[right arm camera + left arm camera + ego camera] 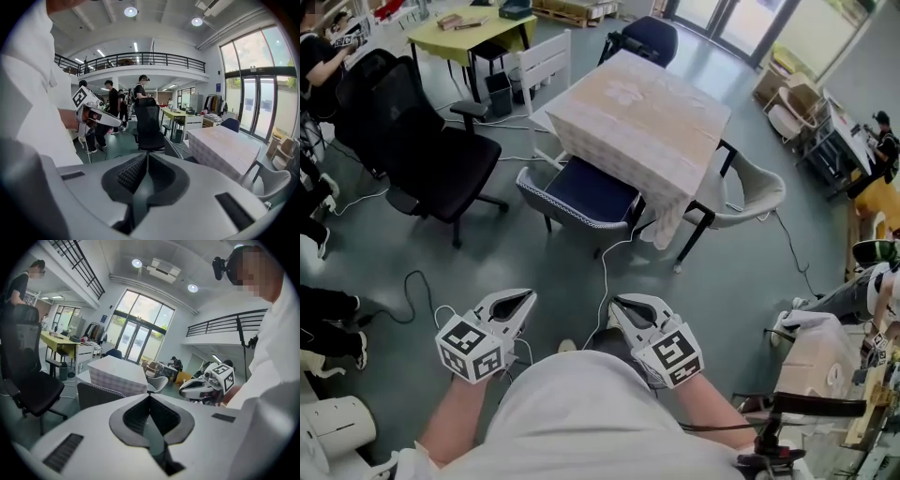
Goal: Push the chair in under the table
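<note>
Both closed, empty: left tool point(521, 300) and right tool point(619, 306), bottom centre, well apart from chair point(589, 192). The chair is upper centre, seat partly under bench point(647, 122). Risks: closed tips may slip off the backrest, and floor cable point(606, 281) may snag the legs.

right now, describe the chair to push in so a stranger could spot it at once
Find the square table with the pale checked cloth, mid-room. At its near-left side stands a chair with a grey patterned shell. Unlike the black office chair to its left and the plain pale chair at the table's right, it has a dark blue seat.
</note>
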